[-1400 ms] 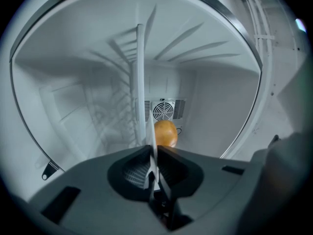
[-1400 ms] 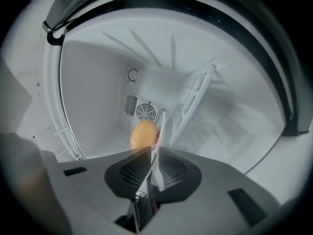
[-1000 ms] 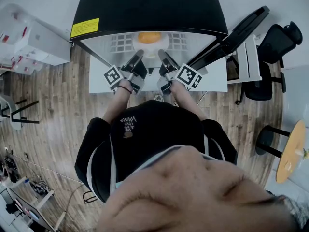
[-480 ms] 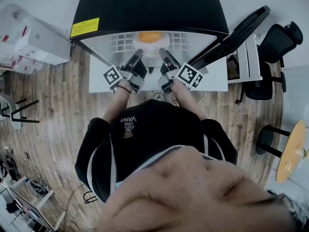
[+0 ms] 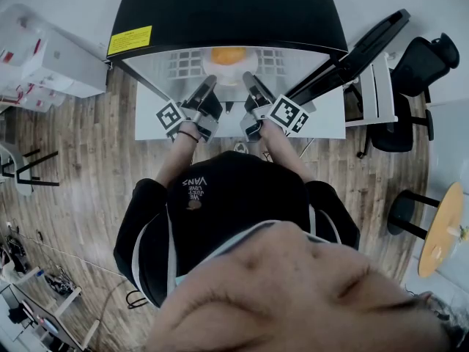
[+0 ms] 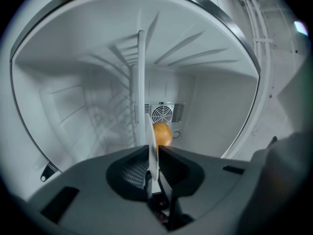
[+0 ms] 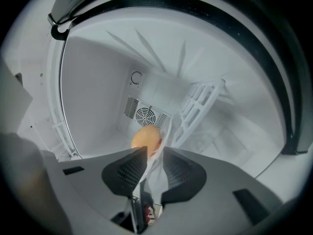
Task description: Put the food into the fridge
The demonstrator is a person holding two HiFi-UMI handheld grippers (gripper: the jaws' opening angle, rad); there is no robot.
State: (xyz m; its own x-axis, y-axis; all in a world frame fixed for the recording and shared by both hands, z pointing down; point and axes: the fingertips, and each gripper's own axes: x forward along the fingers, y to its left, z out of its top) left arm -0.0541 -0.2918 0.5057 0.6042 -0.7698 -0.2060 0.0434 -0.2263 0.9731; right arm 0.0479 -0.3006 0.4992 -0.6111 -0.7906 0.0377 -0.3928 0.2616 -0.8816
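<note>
The black-shelled, white-lined fridge [image 5: 227, 9] stands open, its inside smooth moulded plastic with ribbed walls, a white wire rack [image 7: 200, 104] leaning at one side and a round slatted fan vent [image 7: 145, 115] in the back wall. Inside that compartment is the round white plate [image 5: 248, 66], thin-rimmed, glossy and stiff - ceramic or hard plastic, I cannot tell which. It carries the task's food [image 5: 227, 55], a smooth, rounded orange-yellow lump that could be a bun or a fruit. It is probably light next to the plate, and being round it would likely roll if the plate tips. The plate looks slippery and perhaps breakable, so the rim at two opposite sides, held level, is the sensible place to take hold. The left gripper [image 6: 152, 153], dark grey with ridged pads, is clamped on the near rim, which runs edge-on between its jaws. The right gripper [image 7: 155, 153] has just been opening - its jaws stand apart with the rim [image 7: 155, 173] loose between them, the pads not pressing. Whether the plate rests fully on the fridge floor I cannot tell.
</note>
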